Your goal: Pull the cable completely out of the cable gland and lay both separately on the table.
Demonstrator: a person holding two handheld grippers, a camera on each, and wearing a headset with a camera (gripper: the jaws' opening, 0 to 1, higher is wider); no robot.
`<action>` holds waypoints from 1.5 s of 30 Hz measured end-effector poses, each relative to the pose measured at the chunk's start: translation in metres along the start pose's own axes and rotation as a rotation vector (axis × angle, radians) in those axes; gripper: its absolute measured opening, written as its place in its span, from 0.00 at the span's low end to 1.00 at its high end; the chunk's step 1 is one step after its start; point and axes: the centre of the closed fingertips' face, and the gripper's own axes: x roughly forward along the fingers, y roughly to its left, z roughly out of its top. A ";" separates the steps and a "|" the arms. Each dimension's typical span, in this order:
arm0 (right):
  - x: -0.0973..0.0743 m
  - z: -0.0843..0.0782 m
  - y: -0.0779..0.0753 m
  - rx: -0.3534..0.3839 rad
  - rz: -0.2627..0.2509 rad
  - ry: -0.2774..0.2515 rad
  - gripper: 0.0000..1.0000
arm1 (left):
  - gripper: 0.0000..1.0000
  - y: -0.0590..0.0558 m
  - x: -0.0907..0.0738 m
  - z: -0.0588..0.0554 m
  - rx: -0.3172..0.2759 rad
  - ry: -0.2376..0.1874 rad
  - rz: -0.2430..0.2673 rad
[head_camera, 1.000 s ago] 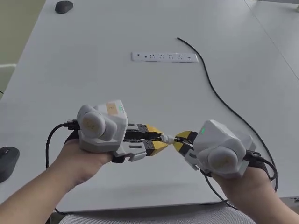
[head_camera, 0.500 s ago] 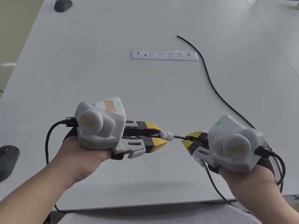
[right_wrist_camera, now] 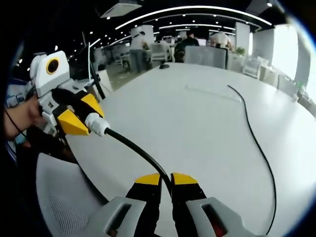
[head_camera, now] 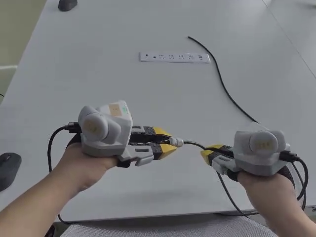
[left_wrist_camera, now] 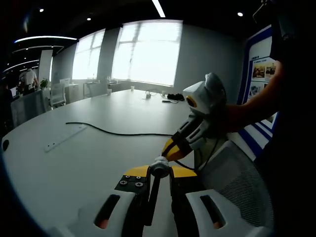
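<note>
Gland [head_camera: 177, 143]: small, white and round, with a ribbed collar. It is pinched at the yellow tips of the left gripper [head_camera: 171, 143], in the air above the near edge of the table [head_camera: 123, 84]. In the left gripper view it sits right at that gripper's [left_wrist_camera: 159, 174] tips as a pale knob [left_wrist_camera: 159, 167]. In the right gripper view it shows as a white cap [right_wrist_camera: 97, 124] in front of the left gripper [right_wrist_camera: 79, 118].
Cable [head_camera: 195, 145]: thin, black and smooth. One end enters the gland, and it bows in a shallow curve across the gap to the right gripper [head_camera: 206, 152]. The right gripper view shows it [right_wrist_camera: 138, 150] running from the gland down between that gripper's [right_wrist_camera: 166, 180] yellow tips.
Left gripper fingers: closed on the gland, one tip on either side of it.
Right gripper fingers: closed on the cable, a little apart from the gland; the two grippers do not touch. The left gripper view shows it [left_wrist_camera: 170, 148] pointing toward the gland.
Table: pale grey. A white power strip [head_camera: 174, 58] lies far across it, with a long black cord [head_camera: 227, 91] winding past the strip's right end. A dark mouse [head_camera: 67, 5] lies at the far left.
</note>
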 end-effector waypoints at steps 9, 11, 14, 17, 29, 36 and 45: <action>0.005 -0.022 -0.010 0.152 -0.007 0.041 0.02 | 0.16 0.000 0.001 -0.001 0.000 0.003 0.001; 0.006 -0.027 -0.012 0.190 -0.008 0.050 0.02 | 0.15 -0.001 0.001 -0.002 0.004 0.006 -0.001; 0.008 -0.032 -0.011 0.240 0.004 0.061 0.02 | 0.15 -0.003 0.002 -0.002 0.006 0.008 -0.006; 0.007 -0.033 -0.009 0.251 0.005 0.063 0.02 | 0.15 -0.005 0.002 -0.002 0.010 0.010 -0.008; 0.005 -0.032 -0.008 0.215 0.025 0.045 0.03 | 0.15 -0.005 0.002 0.000 0.006 0.001 -0.004; 0.004 -0.034 -0.006 0.115 0.030 0.048 0.04 | 0.15 -0.004 0.001 -0.002 -0.009 0.008 0.012; -0.004 -0.026 -0.004 -0.061 0.027 0.061 0.08 | 0.15 -0.004 0.000 -0.003 -0.007 0.016 0.013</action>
